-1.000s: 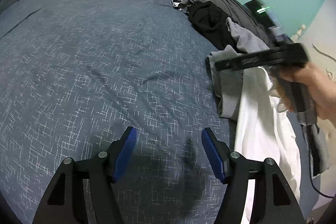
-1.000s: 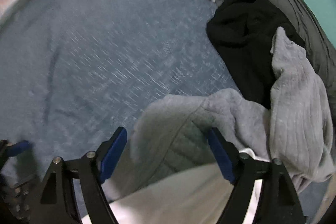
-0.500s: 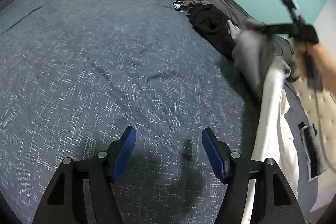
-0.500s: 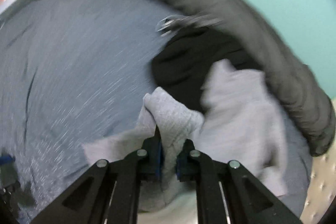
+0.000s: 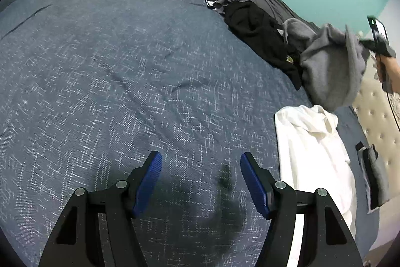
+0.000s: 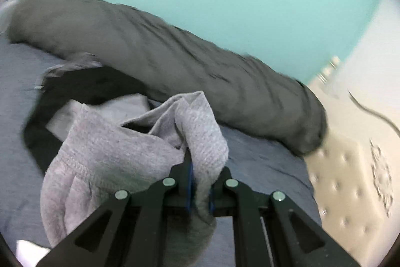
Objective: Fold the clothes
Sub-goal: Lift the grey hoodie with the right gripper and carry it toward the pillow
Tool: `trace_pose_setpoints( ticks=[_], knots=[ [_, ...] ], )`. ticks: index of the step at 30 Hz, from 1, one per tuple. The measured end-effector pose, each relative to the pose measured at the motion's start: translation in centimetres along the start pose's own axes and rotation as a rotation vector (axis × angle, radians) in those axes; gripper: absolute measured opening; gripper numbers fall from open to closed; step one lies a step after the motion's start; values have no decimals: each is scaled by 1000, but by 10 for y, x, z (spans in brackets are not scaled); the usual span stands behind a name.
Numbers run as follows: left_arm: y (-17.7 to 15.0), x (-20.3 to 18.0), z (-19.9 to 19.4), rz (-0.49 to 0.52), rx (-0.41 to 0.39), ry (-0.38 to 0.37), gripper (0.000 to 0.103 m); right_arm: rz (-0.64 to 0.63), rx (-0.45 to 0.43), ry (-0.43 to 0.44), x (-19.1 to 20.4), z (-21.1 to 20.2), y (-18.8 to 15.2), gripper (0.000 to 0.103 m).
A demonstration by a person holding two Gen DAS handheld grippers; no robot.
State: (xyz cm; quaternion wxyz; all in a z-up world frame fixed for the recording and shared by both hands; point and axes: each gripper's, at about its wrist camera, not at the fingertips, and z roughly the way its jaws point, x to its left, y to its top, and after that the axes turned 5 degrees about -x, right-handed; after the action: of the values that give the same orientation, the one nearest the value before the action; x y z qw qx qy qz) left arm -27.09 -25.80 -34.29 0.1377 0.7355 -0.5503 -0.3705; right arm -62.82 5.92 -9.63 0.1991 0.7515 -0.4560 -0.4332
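Your right tongs (image 6: 198, 189) have just clamped shut on the soft grey knit garment (image 6: 120, 157) and lifted it off the dark-blue patterned bed (image 5: 125, 81), uncovering the crumpled white shirt (image 5: 315, 149) that lay beneath.

Soft even room light, strong fisheye bending with dark corners — the right wrist view is motion-blurred, the left one sharp.

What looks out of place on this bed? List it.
A dark stain marks the blue bedspread between the left gripper fingers. Otherwise just unfolded laundry: a black garment, a white garment, and the grey garment pinched in the right gripper.
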Motion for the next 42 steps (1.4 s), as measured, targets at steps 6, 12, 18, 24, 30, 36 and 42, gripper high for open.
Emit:
trace_pose_setpoints(
  ticks=[6, 12, 18, 24, 30, 36, 42],
  knots=[
    [-5, -3, 6, 10, 16, 1, 69, 61, 155, -24, -46, 65, -63, 12],
    [-7, -4, 8, 3, 24, -4, 69, 66, 100, -57, -82, 50, -98, 34],
    [-8, -11, 6, 7, 27, -17, 69, 174, -10, -65, -126, 20, -107, 72],
    [-7, -18, 5, 18, 26, -38, 70, 273, 2, 244, -114, -9, -146, 72],
    [-9, -27, 4, 23, 26, -50, 70, 169, 130, 411, -29, -1, -195, 72],
    [-10, -28, 7, 31, 33, -46, 70, 177, 224, 398, 16, 32, -218, 72],
    [-11, -23, 11, 31, 41, -36, 70, 106, 241, 298, 31, 59, -222, 67]
  ],
)
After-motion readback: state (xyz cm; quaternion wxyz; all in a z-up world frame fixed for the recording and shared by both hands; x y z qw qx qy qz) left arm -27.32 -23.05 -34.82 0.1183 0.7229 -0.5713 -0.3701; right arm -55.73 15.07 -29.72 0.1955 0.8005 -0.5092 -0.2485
